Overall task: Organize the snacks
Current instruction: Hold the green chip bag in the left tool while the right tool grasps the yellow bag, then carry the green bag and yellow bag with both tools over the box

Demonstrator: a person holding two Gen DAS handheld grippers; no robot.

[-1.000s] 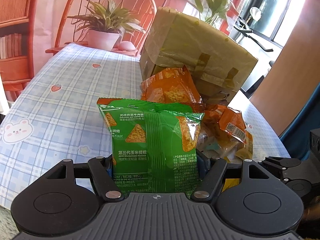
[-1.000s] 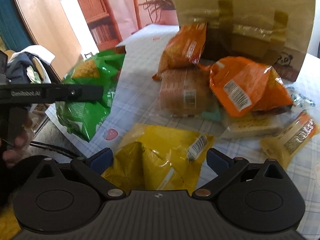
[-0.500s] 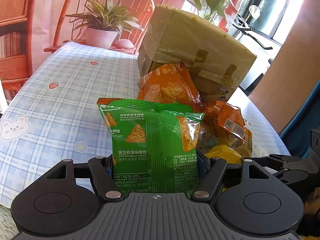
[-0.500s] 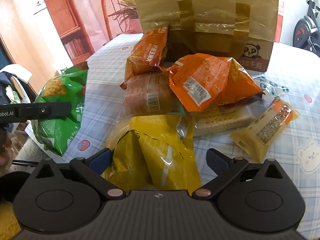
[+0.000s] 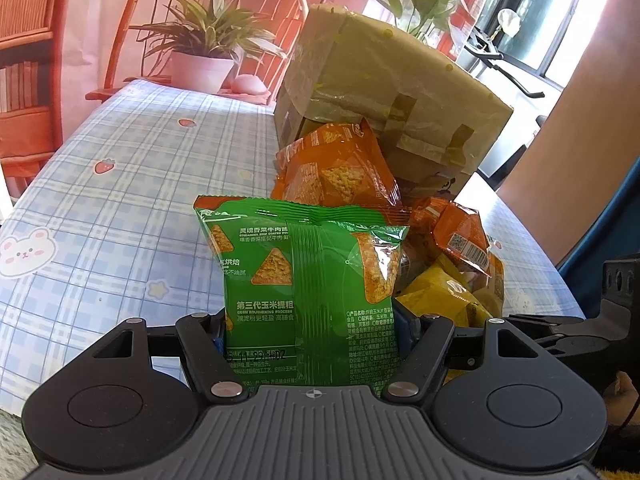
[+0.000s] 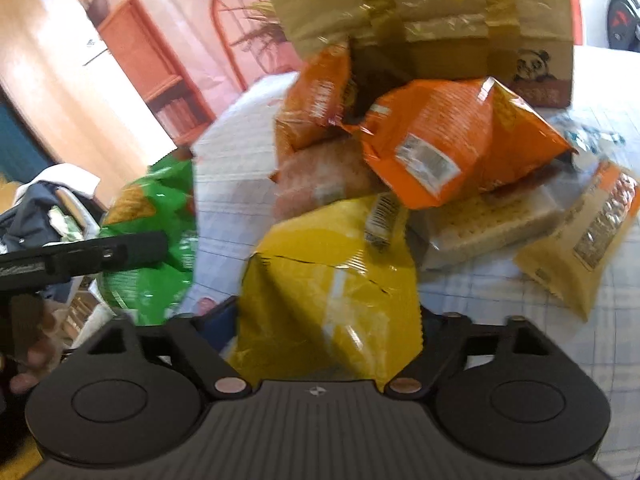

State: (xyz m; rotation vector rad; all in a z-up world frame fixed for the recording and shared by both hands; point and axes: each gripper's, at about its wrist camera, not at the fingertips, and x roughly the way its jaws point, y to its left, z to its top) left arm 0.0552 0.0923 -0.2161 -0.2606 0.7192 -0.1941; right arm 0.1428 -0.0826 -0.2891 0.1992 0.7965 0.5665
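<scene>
A green corn-chip bag (image 5: pixel 304 280) stands upright between my left gripper's (image 5: pixel 312 328) fingers, which are shut on its lower sides over the near table edge. The same bag (image 6: pixel 152 248) shows at the left of the right wrist view, with a left finger (image 6: pixel 100 256) across it. My right gripper (image 6: pixel 328 320) is closing around a yellow snack bag (image 6: pixel 328 272); both fingers meet its creased sides. Behind it lie an orange bag (image 6: pixel 452 144), a cracker pack (image 6: pixel 488 228) and a pale yellow packet (image 6: pixel 580 248).
A taped cardboard box (image 5: pixel 392 92) stands behind the snack pile, with another orange bag (image 5: pixel 336 168) leaning on it. The blue checked tablecloth (image 5: pixel 120 184) stretches bare to the left. A potted plant (image 5: pixel 200 68) and a red chair sit at the far end.
The right gripper's fingers have come in from wide apart onto the yellow bag, and its view has rolled and shifted closer. The left gripper and green bag have stayed put.
</scene>
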